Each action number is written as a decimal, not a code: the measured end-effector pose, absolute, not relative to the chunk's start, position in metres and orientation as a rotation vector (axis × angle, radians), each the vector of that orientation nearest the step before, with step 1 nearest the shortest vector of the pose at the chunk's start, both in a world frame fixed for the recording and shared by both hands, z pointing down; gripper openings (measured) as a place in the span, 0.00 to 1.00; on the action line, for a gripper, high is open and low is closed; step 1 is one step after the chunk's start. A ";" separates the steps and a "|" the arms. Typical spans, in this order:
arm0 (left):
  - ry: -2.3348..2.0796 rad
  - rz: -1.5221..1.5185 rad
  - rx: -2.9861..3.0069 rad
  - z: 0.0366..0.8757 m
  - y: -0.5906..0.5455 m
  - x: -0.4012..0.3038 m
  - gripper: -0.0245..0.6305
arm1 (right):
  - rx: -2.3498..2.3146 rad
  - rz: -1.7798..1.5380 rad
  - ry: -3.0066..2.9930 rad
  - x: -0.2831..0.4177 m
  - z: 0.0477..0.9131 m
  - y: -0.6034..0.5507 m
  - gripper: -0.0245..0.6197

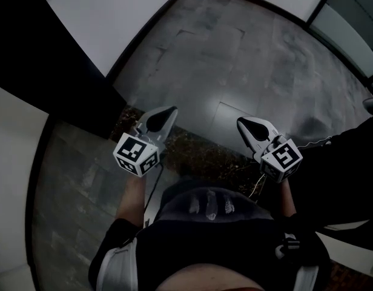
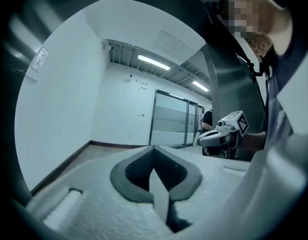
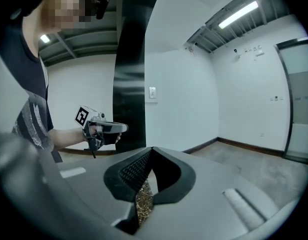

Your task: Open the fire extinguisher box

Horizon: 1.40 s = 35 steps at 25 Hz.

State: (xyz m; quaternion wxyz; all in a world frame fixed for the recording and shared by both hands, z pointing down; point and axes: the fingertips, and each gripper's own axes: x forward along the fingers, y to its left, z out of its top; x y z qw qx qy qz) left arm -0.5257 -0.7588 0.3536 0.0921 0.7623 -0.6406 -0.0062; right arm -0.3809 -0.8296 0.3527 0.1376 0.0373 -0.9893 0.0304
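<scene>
No fire extinguisher box shows in any view. In the head view my left gripper and my right gripper are held side by side at waist height over the floor, both pointing forward. Each has its jaws shut with nothing between them. The left gripper view looks along the closed left gripper into a corridor, with the right gripper off to its right. In the right gripper view the closed right gripper faces a white wall, and the left gripper is at its left.
Grey stone floor tiles stretch ahead, with a brown mat at my feet. A white wall and a dark column stand to the left. Glass partition doors close the corridor's far end. A wall switch is on the white wall.
</scene>
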 end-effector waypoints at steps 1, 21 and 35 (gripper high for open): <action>-1.908 -0.015 2.266 0.353 -0.764 -0.542 0.04 | 0.109 0.078 -2.865 -0.398 0.352 -0.834 0.04; -1.946 0.029 2.218 0.375 -0.887 -0.688 0.04 | 0.141 0.154 -2.856 -0.544 0.382 -0.965 0.04; -1.994 0.219 2.168 0.361 -1.095 -0.741 0.04 | 0.057 0.321 -2.885 -0.624 0.385 -1.176 0.04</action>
